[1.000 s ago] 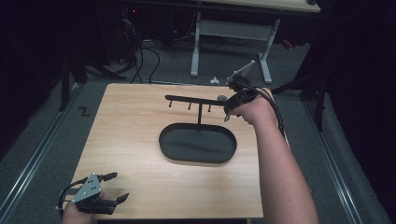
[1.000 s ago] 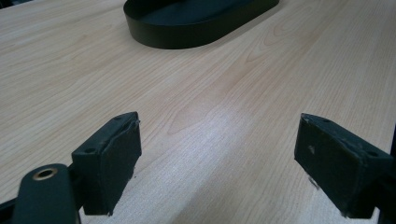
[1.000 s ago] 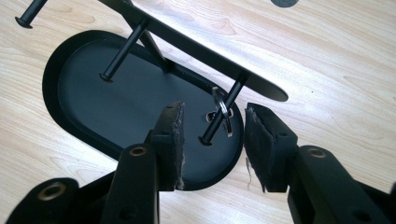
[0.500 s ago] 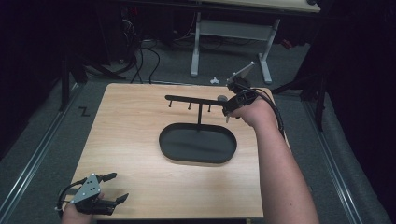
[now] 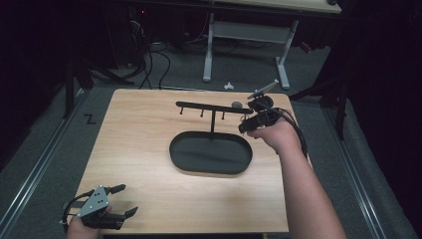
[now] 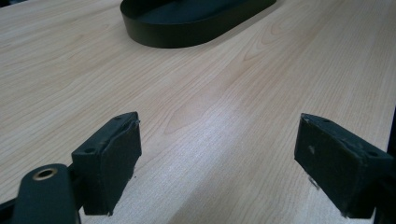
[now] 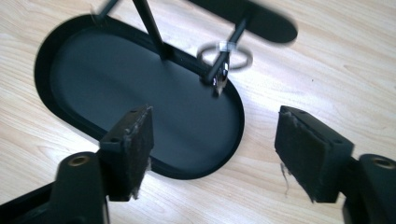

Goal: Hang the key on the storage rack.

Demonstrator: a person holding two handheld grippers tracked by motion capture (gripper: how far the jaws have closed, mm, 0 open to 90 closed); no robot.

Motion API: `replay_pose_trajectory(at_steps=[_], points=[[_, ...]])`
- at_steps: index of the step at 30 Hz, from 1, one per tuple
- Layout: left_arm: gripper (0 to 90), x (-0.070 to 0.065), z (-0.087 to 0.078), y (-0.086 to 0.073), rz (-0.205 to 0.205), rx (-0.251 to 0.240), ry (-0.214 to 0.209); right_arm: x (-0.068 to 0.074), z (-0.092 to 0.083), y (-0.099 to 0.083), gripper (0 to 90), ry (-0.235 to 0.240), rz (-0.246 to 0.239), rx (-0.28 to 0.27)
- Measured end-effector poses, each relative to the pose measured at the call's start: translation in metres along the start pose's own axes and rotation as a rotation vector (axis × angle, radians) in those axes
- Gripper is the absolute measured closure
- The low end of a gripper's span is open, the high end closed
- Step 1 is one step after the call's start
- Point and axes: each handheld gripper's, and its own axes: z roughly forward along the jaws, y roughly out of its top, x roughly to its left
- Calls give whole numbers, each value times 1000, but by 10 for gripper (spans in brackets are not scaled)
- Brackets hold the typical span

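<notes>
A black stand has an oval tray (image 5: 210, 153) (image 7: 140, 93) (image 6: 187, 23) and a post that carries a horizontal bar (image 5: 209, 106) (image 7: 252, 16) with pegs under it. In the right gripper view a silver ring (image 7: 225, 57) hangs blurred on the peg at the bar's end. My right gripper (image 5: 244, 128) (image 7: 215, 135) sits just short of that end, above the tray's right rim. Its jaws have just been opening and stand open with nothing between them. My left gripper (image 5: 127, 200) (image 6: 217, 154) rests open at the table's near left corner, over bare wood.
The wooden table (image 5: 144, 139) ends close behind the left gripper and just right of the right hand. Beyond its far edge, grey floor holds cables (image 5: 154, 55) and a white desk frame (image 5: 244, 35). A metal rail (image 5: 40, 164) runs along the left.
The right hand has drawn back a little from the bar's right end, toward the near side and slightly lower. The left gripper has stayed put.
</notes>
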Motion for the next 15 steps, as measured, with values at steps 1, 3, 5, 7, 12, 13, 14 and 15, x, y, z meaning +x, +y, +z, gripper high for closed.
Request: replay_pose_trajectory(at_steps=[1,3,5,7,12,13,14,15], points=[[153,0,0,0,-1,0,-1,0,2,-5,275,5,4,-9],[153,0,1,0,0,3,-3,0,4,-15,263,5,7,-33],[152,-1,2,0,1,5,-4,2,10,-27,251,14,7,-48],[153,-1,3,0,3,8,-7,3,15,-38,243,19,7,-67],[152,-2,4,1,8,14,-9,9,32,-73,245,8,-1,-137],[152,-2,4,1,8,13,-9,10,36,-80,242,2,-7,-161],[153,-1,4,1,8,12,-8,12,40,-88,237,-3,-4,-179],[153,-1,4,1,7,12,-7,13,44,-95,234,0,0,-198]])
